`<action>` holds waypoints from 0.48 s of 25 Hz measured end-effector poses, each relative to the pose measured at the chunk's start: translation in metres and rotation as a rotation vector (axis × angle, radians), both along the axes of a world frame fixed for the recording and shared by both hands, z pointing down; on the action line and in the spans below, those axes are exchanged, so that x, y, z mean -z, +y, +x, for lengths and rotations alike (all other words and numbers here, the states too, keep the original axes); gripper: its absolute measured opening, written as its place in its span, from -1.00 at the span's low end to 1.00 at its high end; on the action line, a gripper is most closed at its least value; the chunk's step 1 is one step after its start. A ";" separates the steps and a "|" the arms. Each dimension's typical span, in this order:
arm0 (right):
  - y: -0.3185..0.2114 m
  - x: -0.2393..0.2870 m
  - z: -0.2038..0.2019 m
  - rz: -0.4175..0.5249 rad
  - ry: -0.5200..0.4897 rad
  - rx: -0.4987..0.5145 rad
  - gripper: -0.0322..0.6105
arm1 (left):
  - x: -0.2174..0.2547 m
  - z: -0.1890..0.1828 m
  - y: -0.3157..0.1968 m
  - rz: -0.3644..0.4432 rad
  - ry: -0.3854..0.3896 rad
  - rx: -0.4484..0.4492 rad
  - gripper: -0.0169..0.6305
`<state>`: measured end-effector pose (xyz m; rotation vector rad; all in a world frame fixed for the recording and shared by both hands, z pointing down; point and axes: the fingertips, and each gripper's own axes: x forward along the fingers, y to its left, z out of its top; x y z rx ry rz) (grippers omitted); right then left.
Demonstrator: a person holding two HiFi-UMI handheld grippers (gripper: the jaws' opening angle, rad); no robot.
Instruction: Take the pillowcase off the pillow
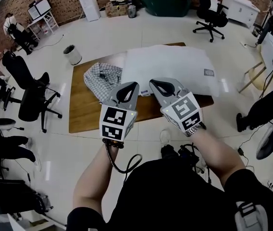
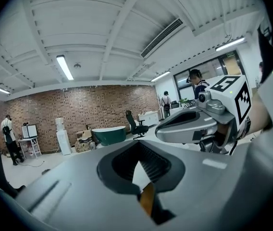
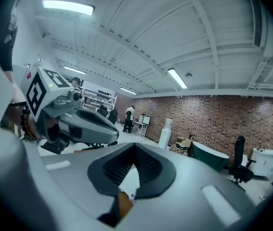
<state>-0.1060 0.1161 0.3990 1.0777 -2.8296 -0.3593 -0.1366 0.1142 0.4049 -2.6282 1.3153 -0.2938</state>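
Wood-brown bench [image 1: 86, 114] carries everything I count: one pillow, one pillowcase, nothing else that I can see on it.

The pillow [image 1: 170, 69] is the largest thing, white and bare, lying flat across the far right part of the bench and running over its edge. I judge it bulky but light and soft. It would sag if lifted by one corner, so it wants two holds along a long side. It has one small label near its right end.

The checked pillowcase [image 1: 103, 78] lies crumpled just beside the pillow's left end, apparently touching it, and looks already off. I expect it to be thin, limp and light, not slippery, and likely to bunch up. I would pinch it at a raised fold or, better, at the open hem if I can find it.

I have two grippers. The left gripper [image 1: 128, 86] and right gripper [image 1: 158, 83] sit side by side over the bench's near edge, clear of both cloths. Each has its jaws closed together on nothing.
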 end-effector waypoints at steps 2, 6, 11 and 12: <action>0.007 0.001 0.002 -0.006 -0.017 -0.007 -0.90 | -0.004 0.001 0.006 0.003 0.021 -0.002 -0.93; 0.017 0.006 0.003 0.003 -0.017 -0.024 -0.90 | -0.009 0.002 0.012 -0.027 0.059 0.006 -0.94; 0.019 0.004 0.004 -0.006 -0.010 -0.048 -0.90 | -0.010 0.007 0.017 -0.014 0.066 -0.010 -0.93; 0.019 0.003 0.004 -0.010 -0.009 -0.053 -0.90 | -0.010 0.007 0.018 -0.012 0.065 -0.014 -0.93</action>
